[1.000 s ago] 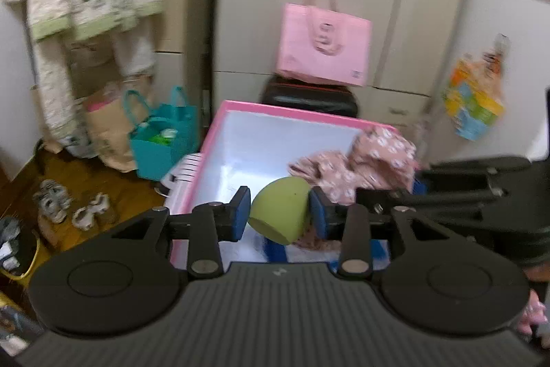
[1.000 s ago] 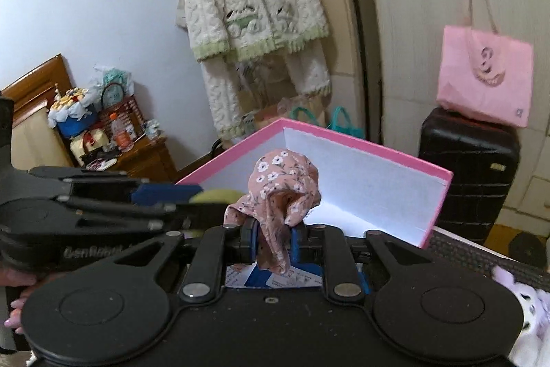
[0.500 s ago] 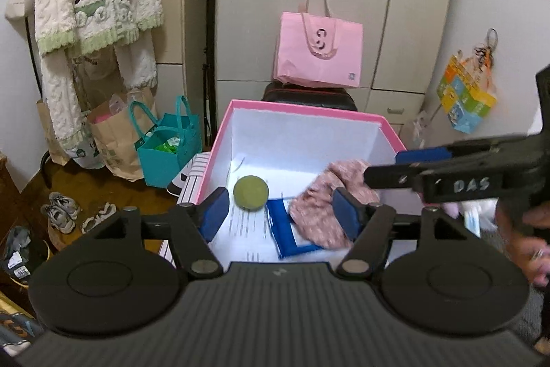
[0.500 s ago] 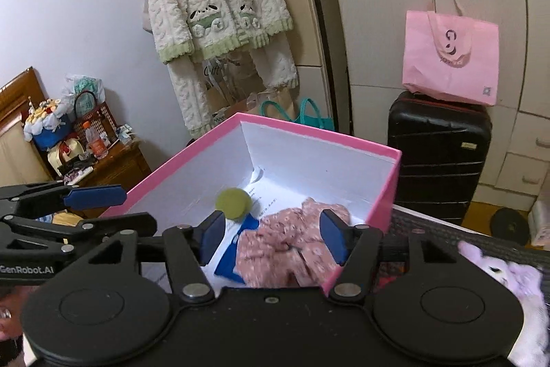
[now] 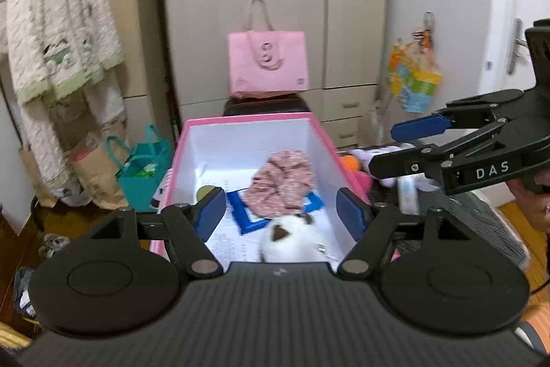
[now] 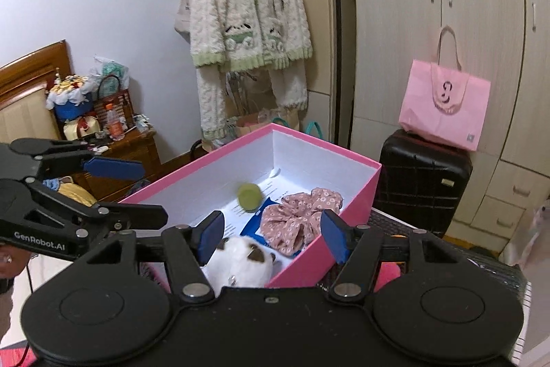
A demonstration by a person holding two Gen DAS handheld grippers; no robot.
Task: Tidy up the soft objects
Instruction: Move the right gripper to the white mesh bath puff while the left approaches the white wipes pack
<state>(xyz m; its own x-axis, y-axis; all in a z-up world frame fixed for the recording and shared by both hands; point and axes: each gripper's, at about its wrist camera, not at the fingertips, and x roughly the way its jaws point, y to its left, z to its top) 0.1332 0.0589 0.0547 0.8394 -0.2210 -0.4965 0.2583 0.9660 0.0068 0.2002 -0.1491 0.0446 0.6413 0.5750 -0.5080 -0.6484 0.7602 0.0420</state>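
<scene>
A pink box point(image 5: 321, 129) point(image 6: 371, 176) with white inside holds a green ball point(image 6: 249, 195) point(image 5: 203, 193), a pink floral scrunchie point(image 5: 283, 183) point(image 6: 299, 212) and a white plush toy point(image 5: 290, 243) point(image 6: 240, 263). My left gripper point(image 5: 282, 217) is open and empty above the box's near end; it also shows in the right wrist view point(image 6: 113, 169). My right gripper point(image 6: 271, 234) is open and empty over the box's near right corner; it also shows in the left wrist view point(image 5: 419, 128).
More soft toys point(image 5: 357, 160) lie right of the box on a dark woven surface point(image 5: 481, 212). Behind stand a black suitcase point(image 6: 422, 181) with a pink tote bag point(image 6: 445, 102), a wardrobe, a hanging cardigan point(image 6: 247, 19) and teal bags point(image 5: 144, 167) on the floor.
Both grippers opened and dropped the green ball and the scrunchie into the box, then pulled back and up. The ball rolled to the far left of the box.
</scene>
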